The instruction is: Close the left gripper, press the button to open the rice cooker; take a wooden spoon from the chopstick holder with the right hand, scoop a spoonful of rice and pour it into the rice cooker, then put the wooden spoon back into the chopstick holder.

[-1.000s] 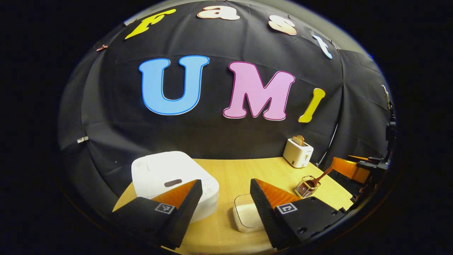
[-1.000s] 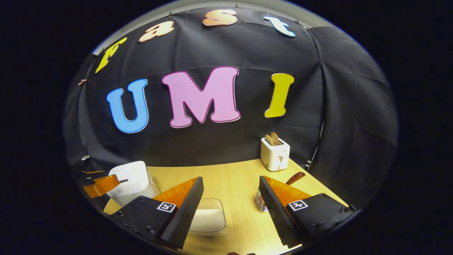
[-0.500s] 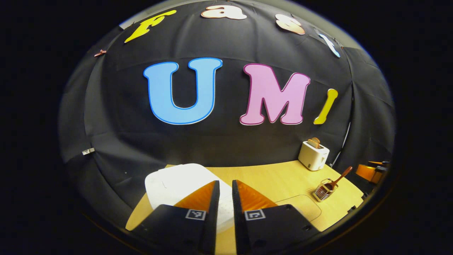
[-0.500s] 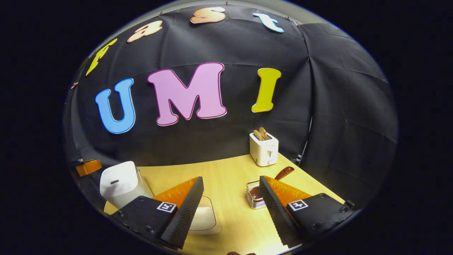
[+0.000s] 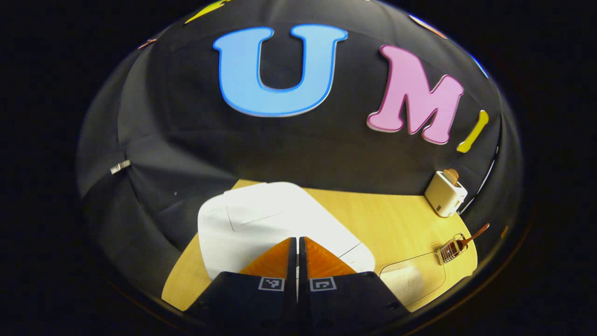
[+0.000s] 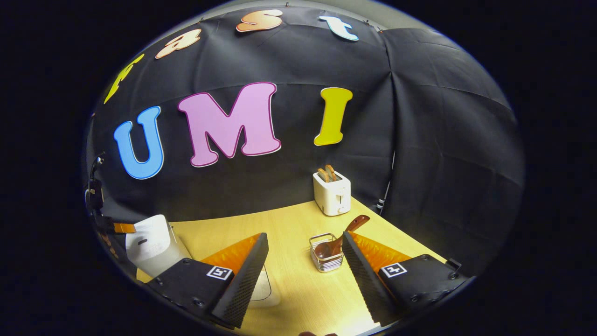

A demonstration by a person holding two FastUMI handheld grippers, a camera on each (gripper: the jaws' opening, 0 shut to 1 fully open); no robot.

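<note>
Taking the rice cooker as the landmark, the left tool hangs directly over its closed white lid, tips pointing down at the lid's near edge, the two fingers pressed together with nothing between them. The button itself I cannot pick out in the left gripper view; in the right gripper view a small dark mark shows on the cooker's front face. So the press looks to run downward and toward that front edge, and the left tool is plainly the nearer one.

To the right of the cooker, on the tabletop, lies the clear rice container, and beyond that the wire chopstick holder with the wooden spoon leaning out, its handle slanting up and away to the right. The right tool is spread wide, empty, with the holder just ahead of it, close by its right finger. A toaster stands behind, farthest from the cooker.

Against a second ago, the left tool has gone from wide open to closed and moved in over the cooker; the right tool has drifted rightward toward the holder.
</note>
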